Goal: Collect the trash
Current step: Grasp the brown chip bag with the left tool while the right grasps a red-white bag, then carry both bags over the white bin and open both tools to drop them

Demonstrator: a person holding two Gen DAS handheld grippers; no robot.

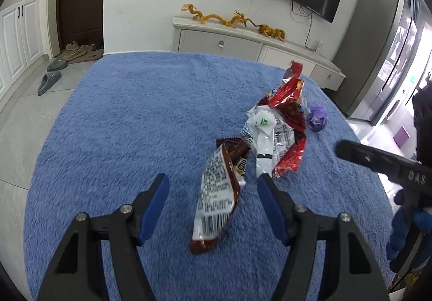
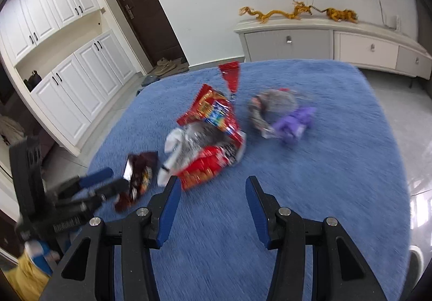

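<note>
On the blue rug (image 1: pixel 121 125), the brown wrapper (image 1: pixel 218 193) lies between the left gripper's (image 1: pixel 213 187) spread jaws; it should drop lower and pinch mid-wrapper. The right gripper (image 2: pixel 212 187), jaws spread and empty, hovers beside the red bag (image 2: pixel 213 139).

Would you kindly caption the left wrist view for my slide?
Open left gripper poised around a brown snack wrapper on a blue blanket, red wrapper beyond.
</note>
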